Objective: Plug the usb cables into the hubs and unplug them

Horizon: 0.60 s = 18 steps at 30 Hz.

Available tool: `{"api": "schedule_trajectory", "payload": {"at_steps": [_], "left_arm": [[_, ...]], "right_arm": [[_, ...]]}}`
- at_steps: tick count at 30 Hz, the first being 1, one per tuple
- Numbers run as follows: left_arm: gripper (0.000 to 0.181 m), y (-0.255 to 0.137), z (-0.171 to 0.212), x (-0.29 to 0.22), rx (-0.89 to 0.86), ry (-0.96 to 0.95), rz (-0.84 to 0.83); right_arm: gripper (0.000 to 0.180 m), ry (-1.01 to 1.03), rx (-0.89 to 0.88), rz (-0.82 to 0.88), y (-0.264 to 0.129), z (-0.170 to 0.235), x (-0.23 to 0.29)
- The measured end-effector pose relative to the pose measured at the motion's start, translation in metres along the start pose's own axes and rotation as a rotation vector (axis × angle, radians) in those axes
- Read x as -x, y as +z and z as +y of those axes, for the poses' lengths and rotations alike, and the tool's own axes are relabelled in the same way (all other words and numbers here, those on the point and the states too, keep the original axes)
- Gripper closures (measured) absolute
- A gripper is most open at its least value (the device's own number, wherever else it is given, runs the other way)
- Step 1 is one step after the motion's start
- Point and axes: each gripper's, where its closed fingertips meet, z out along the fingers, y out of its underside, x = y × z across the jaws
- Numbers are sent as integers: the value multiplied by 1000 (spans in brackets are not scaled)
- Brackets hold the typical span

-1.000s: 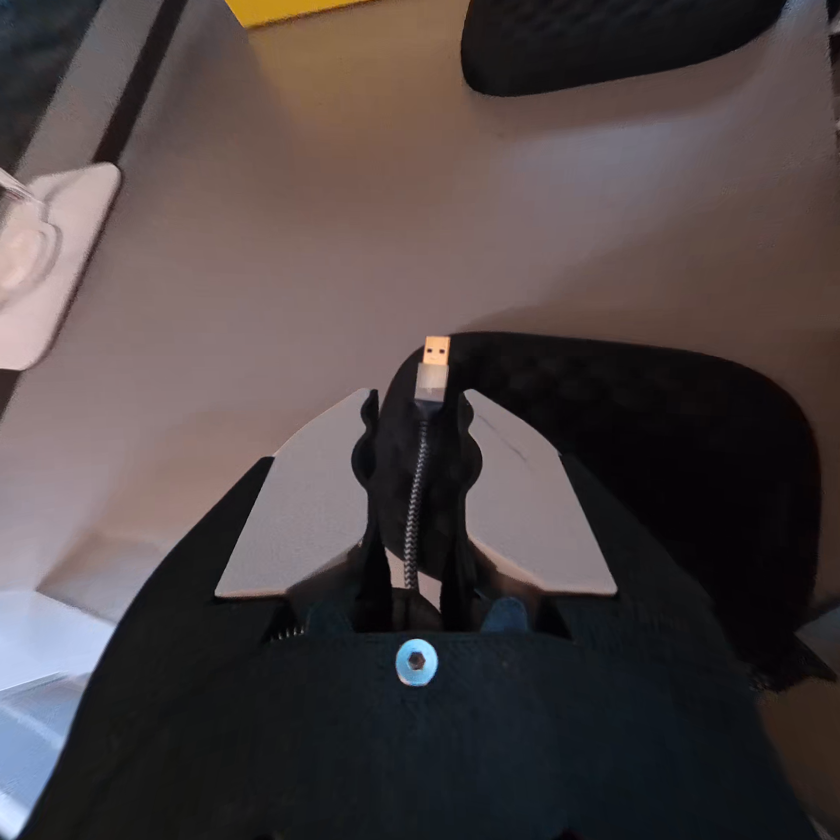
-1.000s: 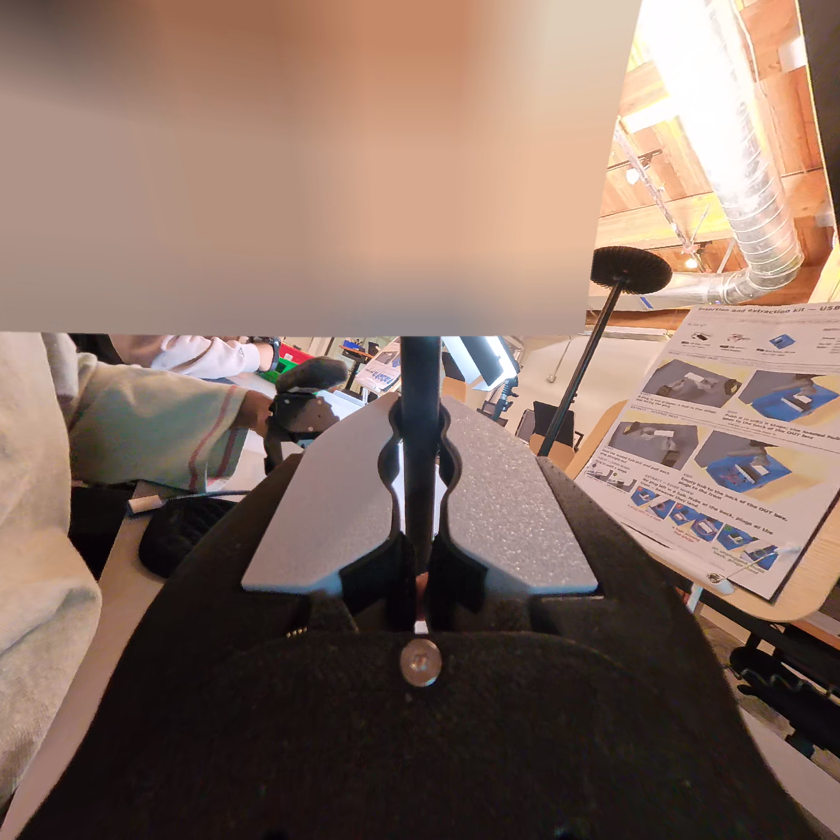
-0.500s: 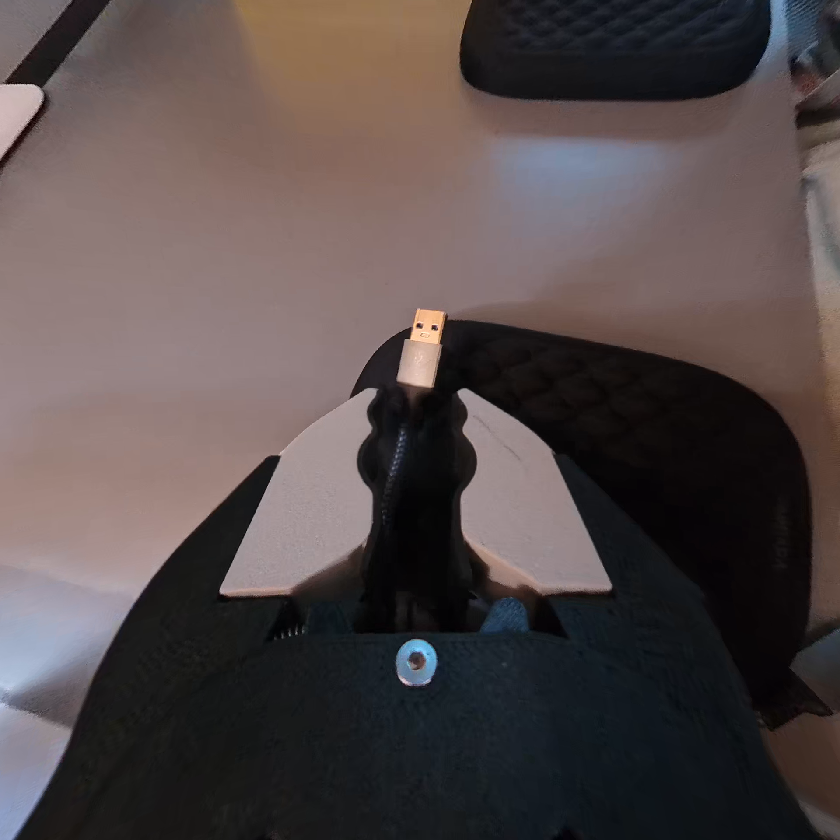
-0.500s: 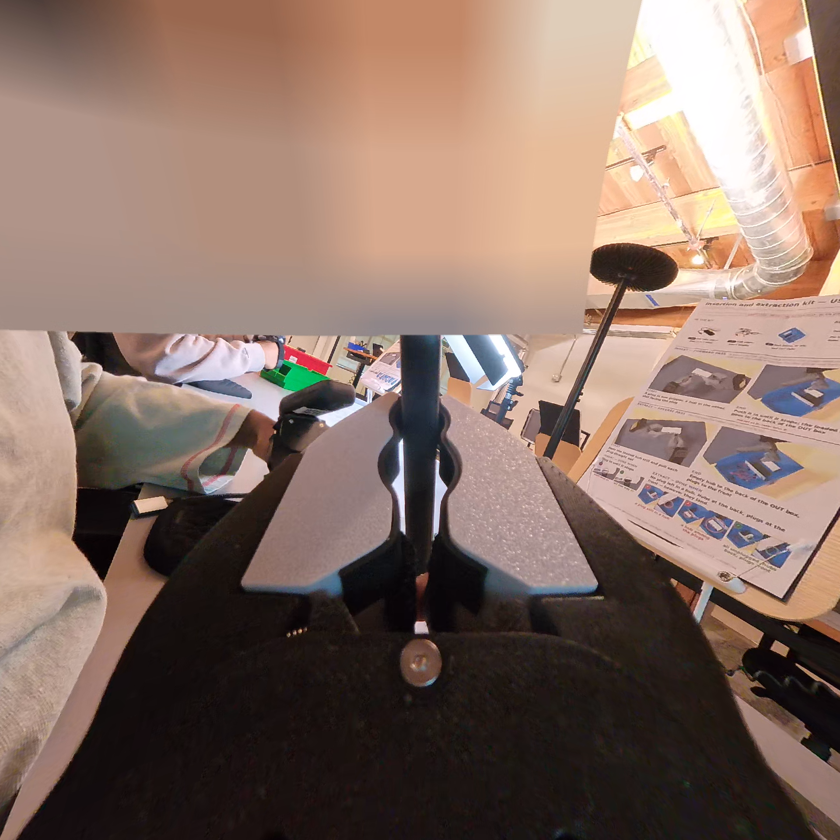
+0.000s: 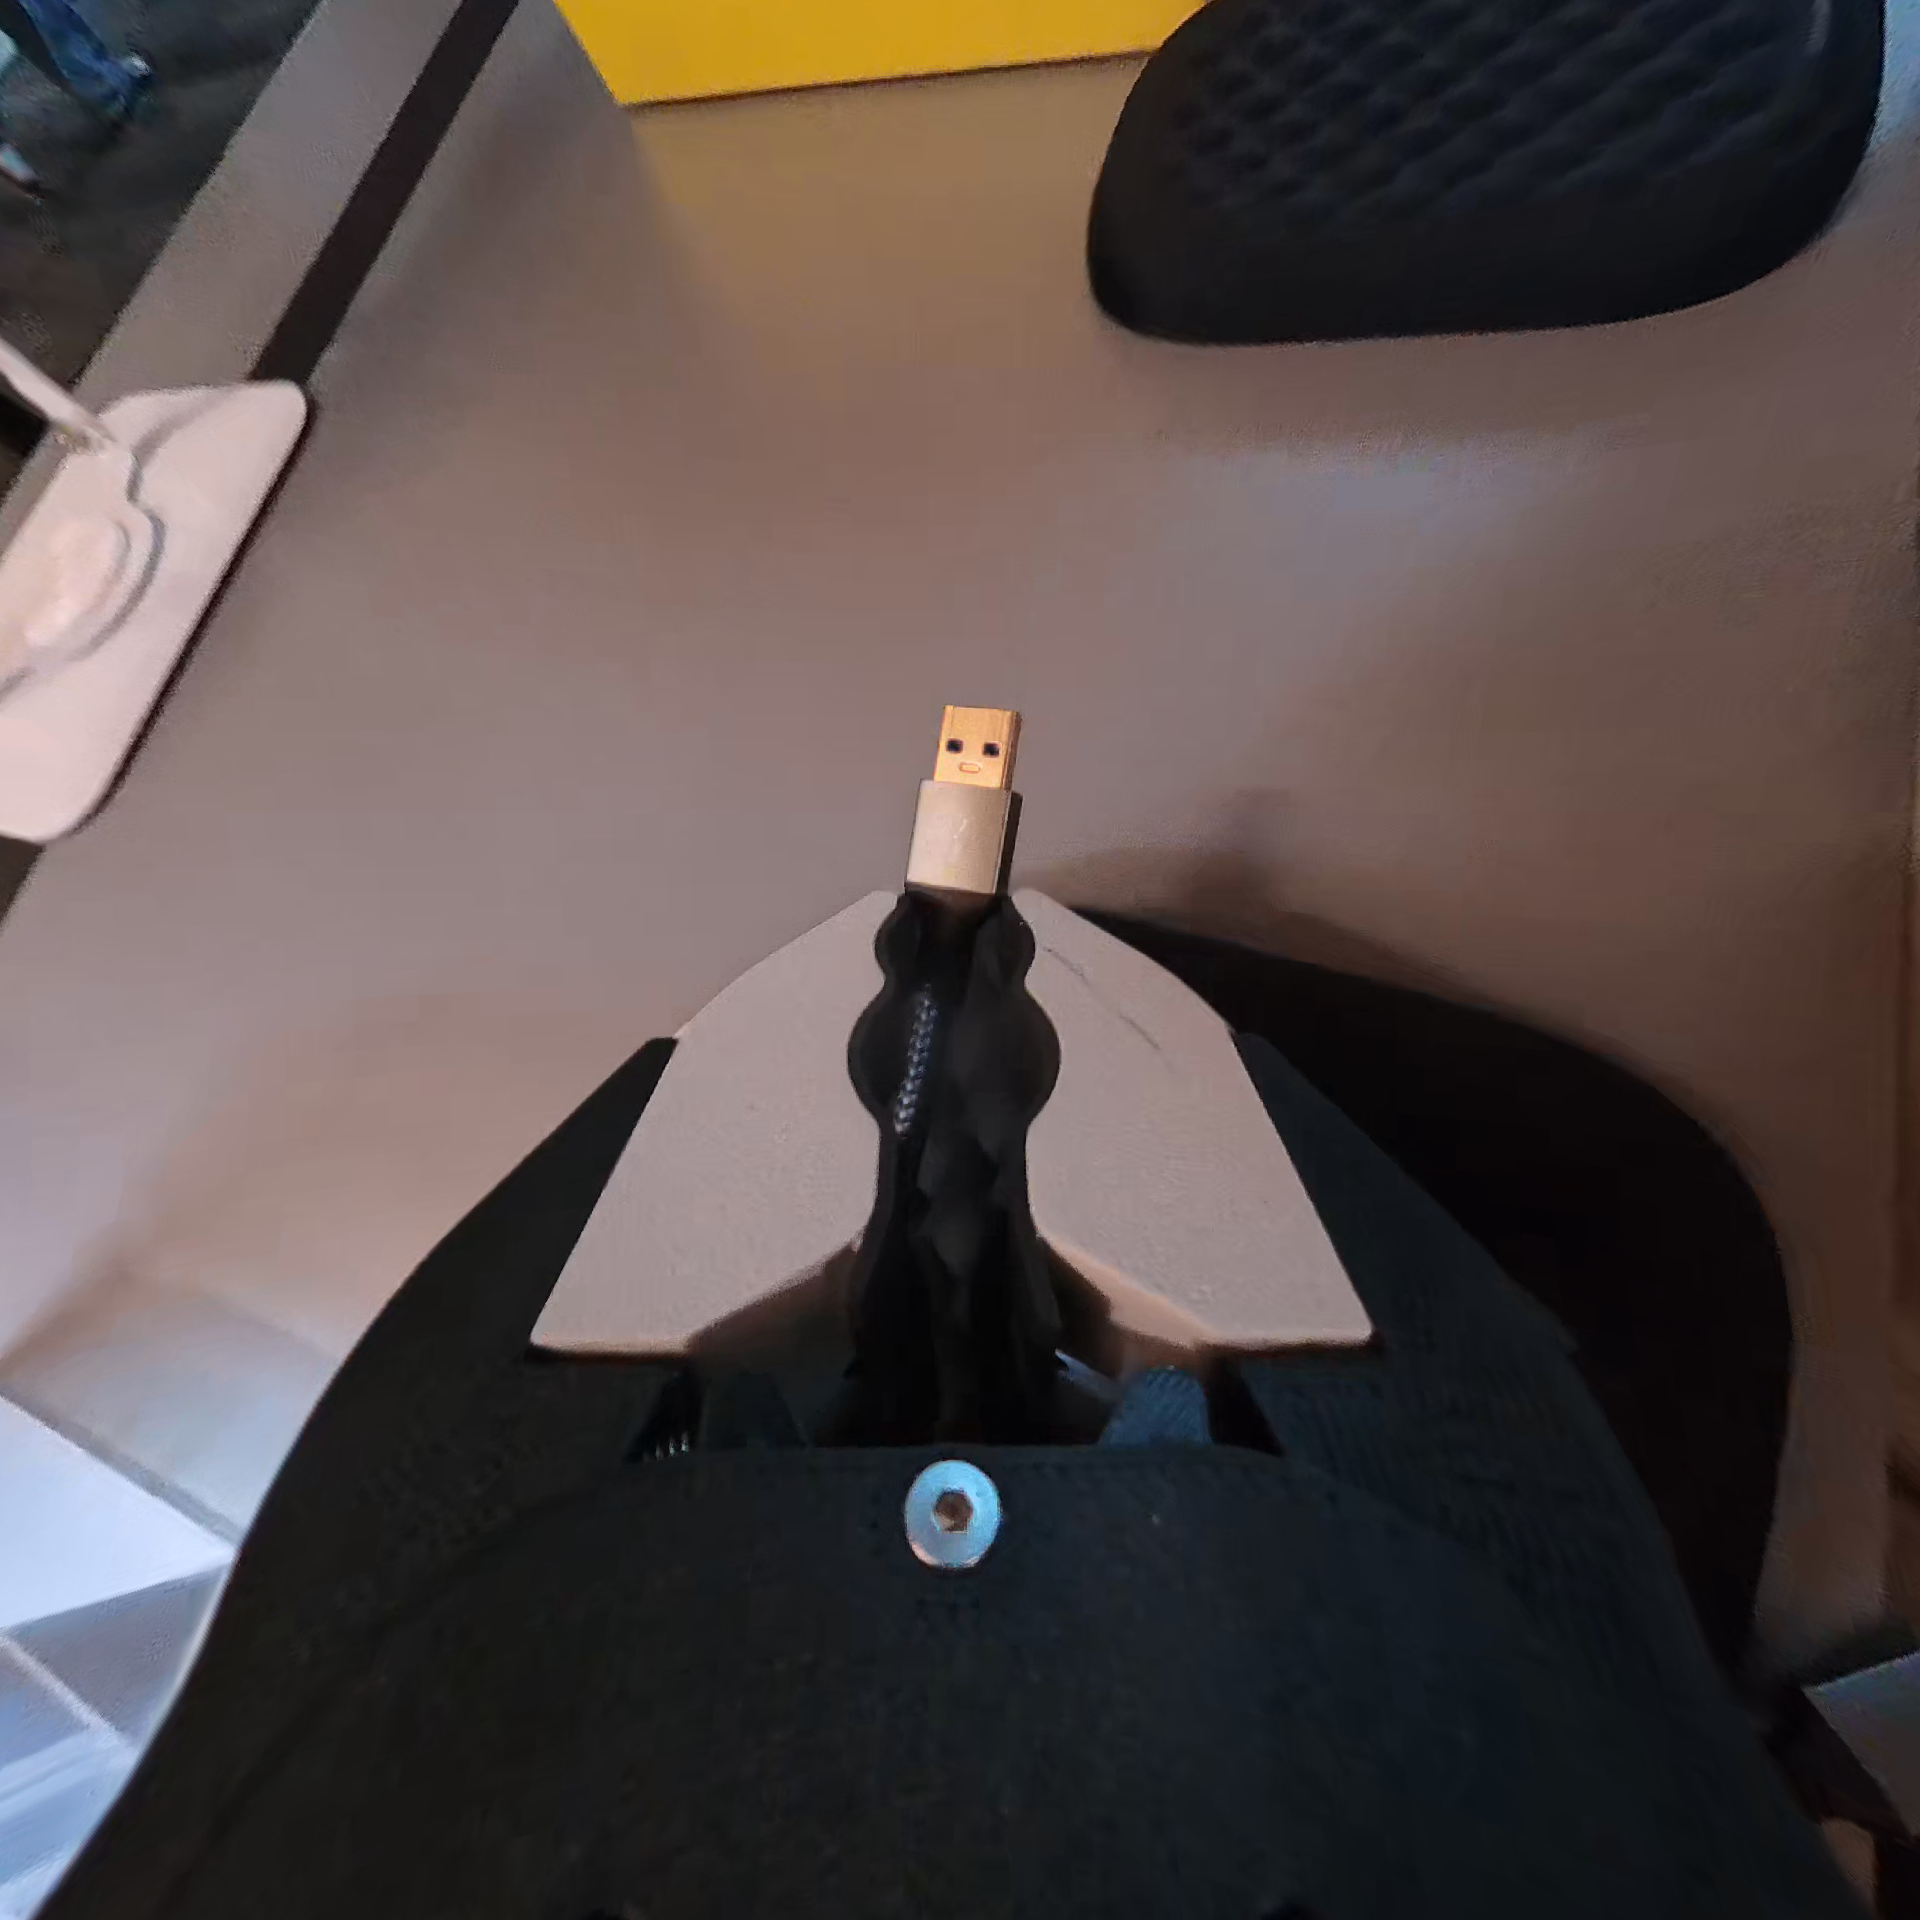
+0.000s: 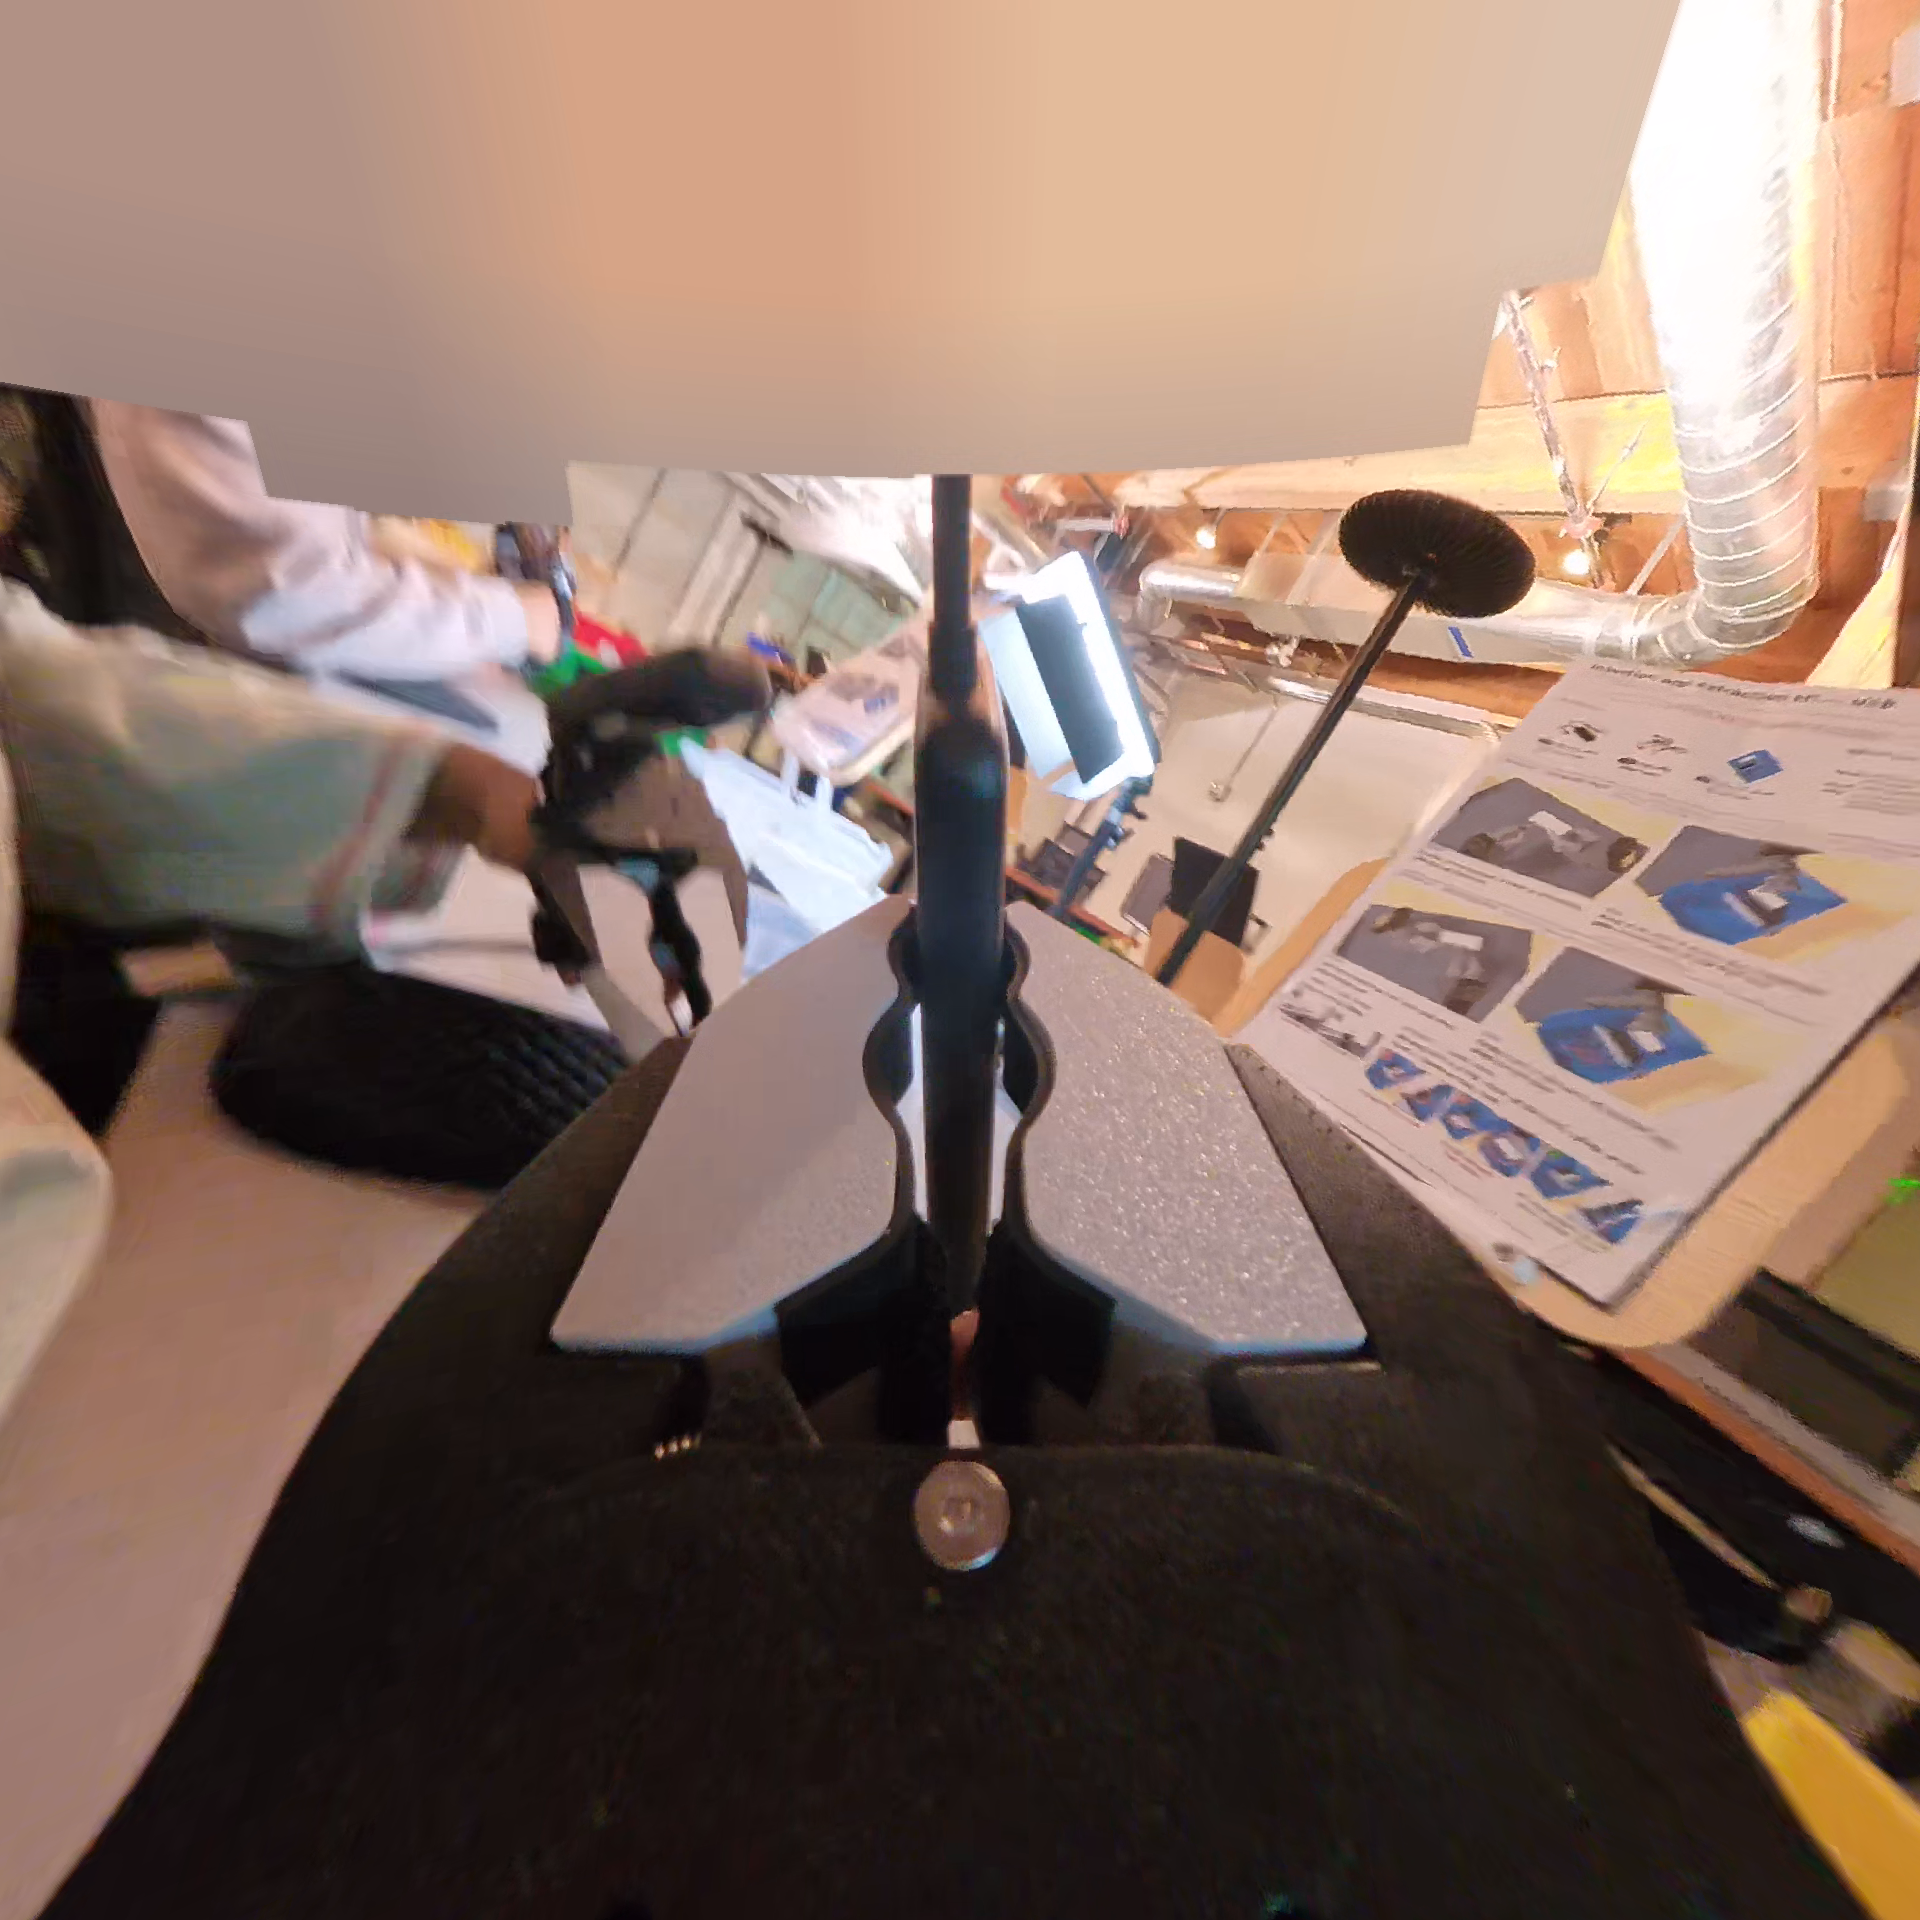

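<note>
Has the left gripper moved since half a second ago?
Yes. The left gripper, shut on the USB plug, has swung left: the upper black pad lies farther right, and a white stand shows again at left.

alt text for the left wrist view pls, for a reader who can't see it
The left gripper is shut on a braided USB cable, whose gold plug sticks out past the fingertips over a tan table. Two black quilted pads and a yellow object lie nearby.

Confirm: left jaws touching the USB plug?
Touching. Left wrist view shows the left gripper closed on the USB plug at its base.
</note>
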Motion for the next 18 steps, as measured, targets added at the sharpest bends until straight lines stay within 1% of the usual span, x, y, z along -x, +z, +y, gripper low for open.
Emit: {"api": "schedule_trajectory", "payload": {"at_steps": [4, 6, 9, 11, 15, 18], "left_arm": [[166, -3, -30, -16, -1, 79, 34], [166, -4, -42, -20, 8, 111, 60], [166, -6, -61, -27, 37, 122, 104], [166, -6, -69, -29, 74, 104, 126], [166, -3, -82, -44, 75, 80, 220], [166, -6, -91, -58, 50, 104, 283]], "right_arm": [[167, -297, 188, -26, 1, 28, 9], [168, -362, 200, -61, 3, 33, 16], [168, -316, 107, -102, 4, 25, 25], [167, -250, 22, -119, 3, 18, 28], [168, -111, -158, -185, -2, -4, 34], [168, -97, -186, -218, -3, -8, 37]]}}
